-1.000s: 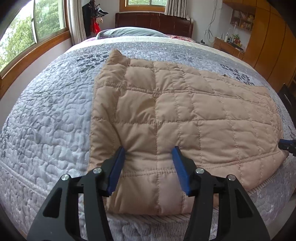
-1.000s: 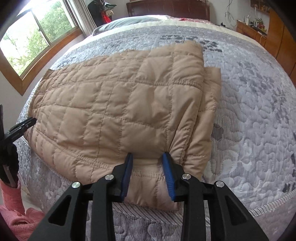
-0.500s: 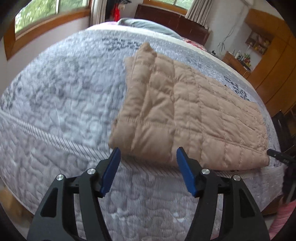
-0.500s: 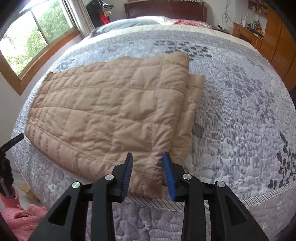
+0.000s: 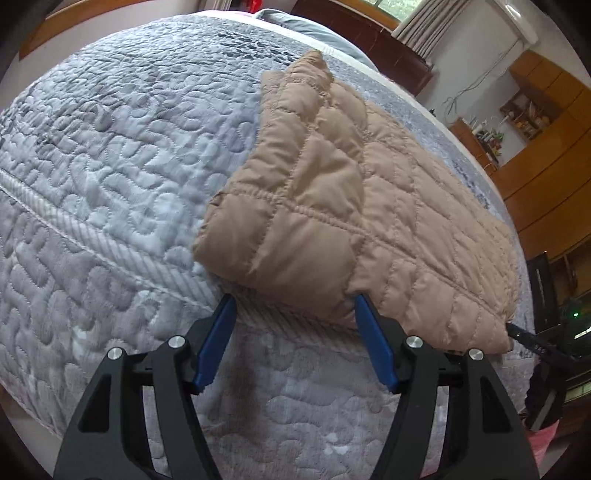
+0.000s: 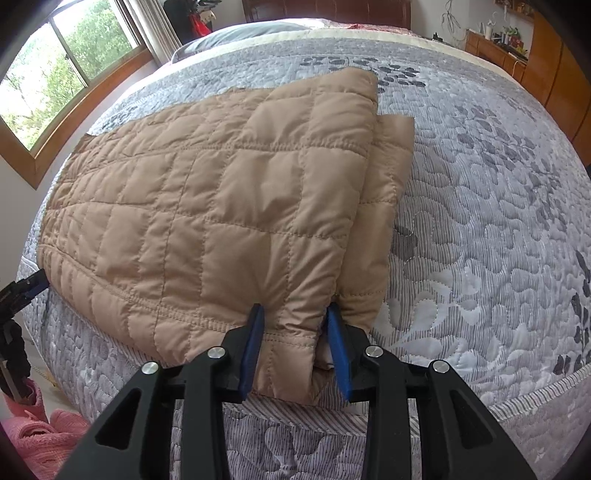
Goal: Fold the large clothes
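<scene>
A tan quilted jacket lies folded into a long rectangle near the front edge of the bed; it also shows in the right wrist view. My left gripper is open, its blue fingers level with the jacket's near left corner, one on each side of it. My right gripper is open with the jacket's near right corner between its fingers, not pinched. The tip of the right gripper shows in the left wrist view, and the left gripper's tip in the right wrist view.
The grey quilted bedspread covers the bed, with pillows and a dark headboard at the far end. Wooden wardrobes stand to the right, a window to the left. Pink slippers lie on the floor.
My left gripper pulled back off the jacket, swung left, and now stands at its left corner. My right gripper drew back, then moved forward around the right corner. The jacket stayed flat.
</scene>
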